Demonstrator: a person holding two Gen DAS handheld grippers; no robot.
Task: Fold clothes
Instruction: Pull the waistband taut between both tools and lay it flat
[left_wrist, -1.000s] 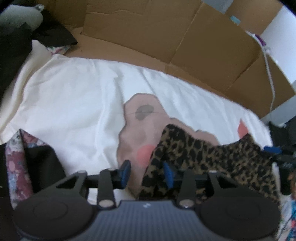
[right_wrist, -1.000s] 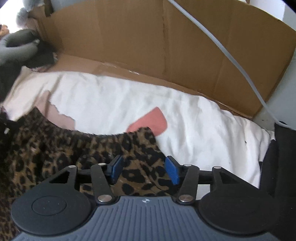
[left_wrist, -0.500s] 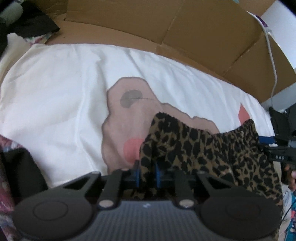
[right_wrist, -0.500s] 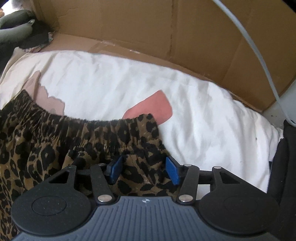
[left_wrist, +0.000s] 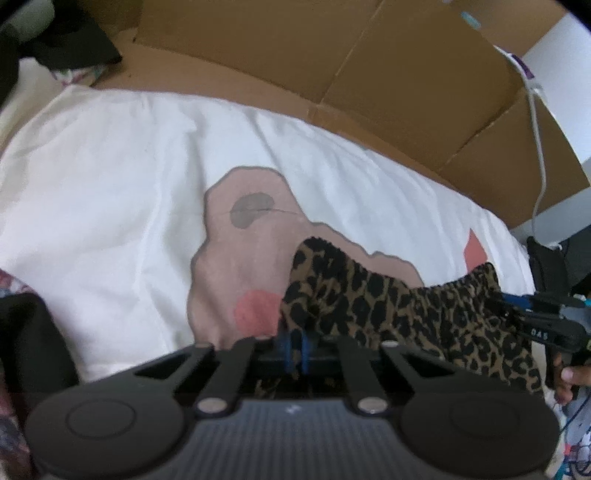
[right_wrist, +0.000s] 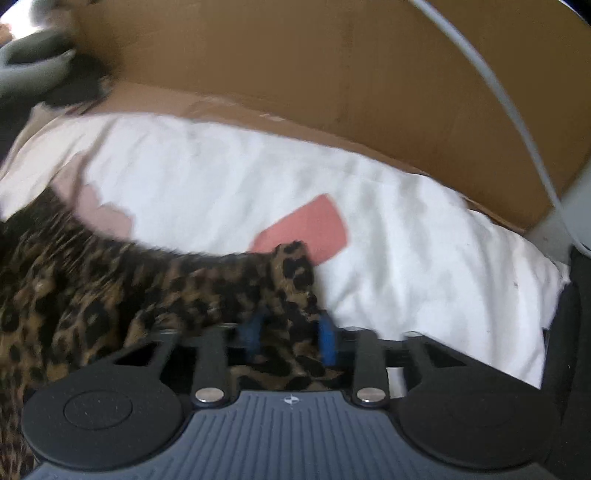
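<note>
the leopard-print garment (left_wrist: 399, 306) lies bunched on a white sheet (left_wrist: 110, 206) printed with a pale pink shape, its gathered waistband stretched between the two grippers. in the left wrist view the left gripper (left_wrist: 294, 349) is pinched tight on one corner of the waistband, the blue pads almost touching with only a thin fold of cloth between them. that view alone also shows the right gripper (left_wrist: 532, 314) from the side at the far right edge, its tips at the other end of the waistband, with the fingers of a hand (left_wrist: 567, 380) just below it. in the right wrist view, which is blurred, the right gripper (right_wrist: 290, 338) has the other corner of the garment (right_wrist: 155, 288) bunched between its blue pads; its jaws are closing on the fabric, with a wider gap than on the left. only this view shows the coral patch (right_wrist: 314, 229) on the sheet just past that corner. brown cardboard (right_wrist: 332, 74) and a white cable (right_wrist: 517, 122) stand behind.
</note>
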